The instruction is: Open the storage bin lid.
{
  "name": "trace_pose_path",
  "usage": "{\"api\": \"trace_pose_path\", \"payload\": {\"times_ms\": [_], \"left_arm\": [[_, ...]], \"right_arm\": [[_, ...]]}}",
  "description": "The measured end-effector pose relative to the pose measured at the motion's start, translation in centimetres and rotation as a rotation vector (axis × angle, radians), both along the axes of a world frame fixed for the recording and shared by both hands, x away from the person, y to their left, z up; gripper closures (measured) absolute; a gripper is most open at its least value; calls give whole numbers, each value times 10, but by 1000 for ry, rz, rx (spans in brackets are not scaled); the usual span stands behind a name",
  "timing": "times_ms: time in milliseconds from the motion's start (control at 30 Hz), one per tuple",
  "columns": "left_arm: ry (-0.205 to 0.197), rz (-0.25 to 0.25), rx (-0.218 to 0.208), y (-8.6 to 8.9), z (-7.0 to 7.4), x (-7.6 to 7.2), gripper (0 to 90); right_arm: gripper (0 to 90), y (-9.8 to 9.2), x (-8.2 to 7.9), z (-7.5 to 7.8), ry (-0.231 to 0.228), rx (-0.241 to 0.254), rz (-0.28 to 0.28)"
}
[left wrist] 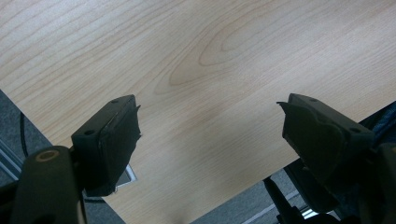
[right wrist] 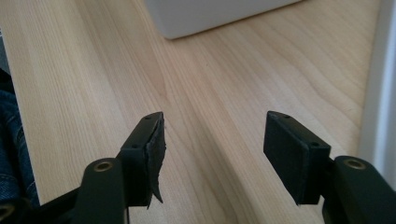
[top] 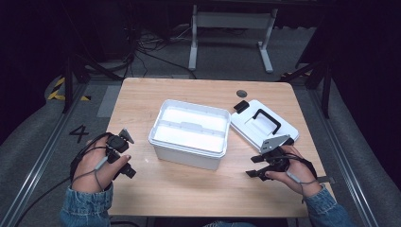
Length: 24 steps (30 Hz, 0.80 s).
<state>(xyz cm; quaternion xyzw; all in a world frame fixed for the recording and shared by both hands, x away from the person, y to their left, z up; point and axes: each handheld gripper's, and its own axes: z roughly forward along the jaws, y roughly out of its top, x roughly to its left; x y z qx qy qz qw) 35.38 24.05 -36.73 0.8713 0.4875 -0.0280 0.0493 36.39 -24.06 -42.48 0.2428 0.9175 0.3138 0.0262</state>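
One white plastic box point(top: 190, 132), rectangular, open-topped, with a divided tray inside, at the middle of one pale wood-grain table point(top: 189, 189). One white lid point(top: 265, 124), flat, with a black handle and a black latch, lying just right of the box. Two black grippers: left gripper point(top: 124, 161) released, empty, over the table's left edge; right gripper point(top: 255, 166) released, empty, near the lid's front corner. Painted "4" point(top: 78, 133) on the floor.
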Motion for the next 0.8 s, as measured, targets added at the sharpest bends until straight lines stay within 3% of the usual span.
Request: {"api": "trace_pose_path", "payload": {"times_ms": [233, 467, 800], "left_arm": [[-9, -6, 0, 1, 0, 1, 195], [-18, -5, 1, 1, 0, 2, 191], [-21, -5, 2, 1, 0, 2, 190]], "right_arm": [[390, 10, -1, -14, 29, -45, 21], [386, 13, -1, -24, 24, -77, 26], [380, 15, -2, -27, 27, -82, 25]]}}
